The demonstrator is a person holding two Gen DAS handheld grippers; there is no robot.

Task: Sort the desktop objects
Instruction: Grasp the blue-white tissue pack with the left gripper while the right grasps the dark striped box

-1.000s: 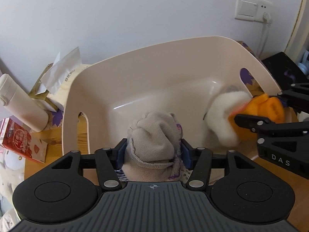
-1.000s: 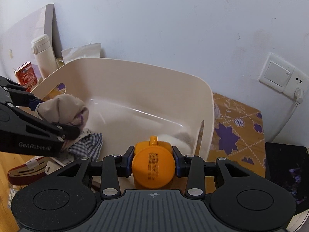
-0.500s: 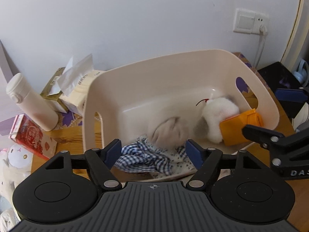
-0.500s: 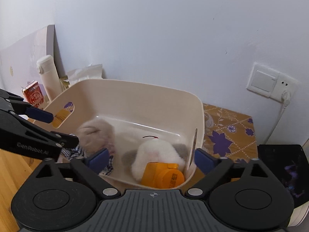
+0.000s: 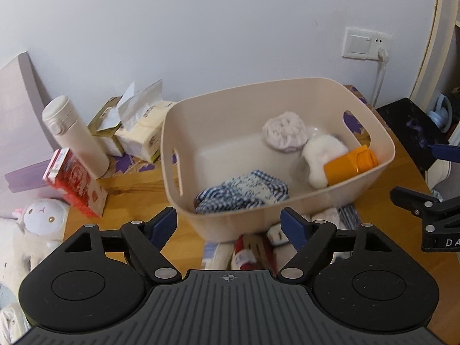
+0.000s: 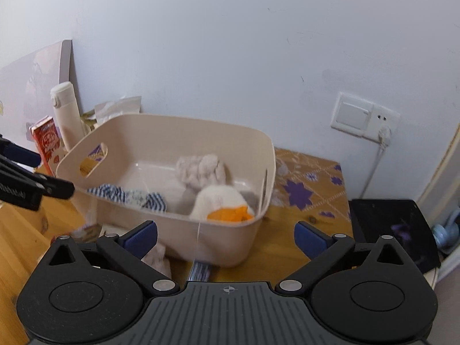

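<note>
In the bin: sock ball, cloth, bottle
Left of bin: tissues, flask
In front of bin: socks

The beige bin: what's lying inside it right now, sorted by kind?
Inside the beige bin:
Rolled beige sock: 1
Blue checked cloth bundle: 1
White plush toy: 1
Orange bottle: 1
Total: 4

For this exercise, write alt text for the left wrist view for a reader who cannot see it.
A beige bin on a wooden desk holds a checked cloth, a rolled sock and a white plush with an orange bottle. The left gripper hangs open before it.
</note>
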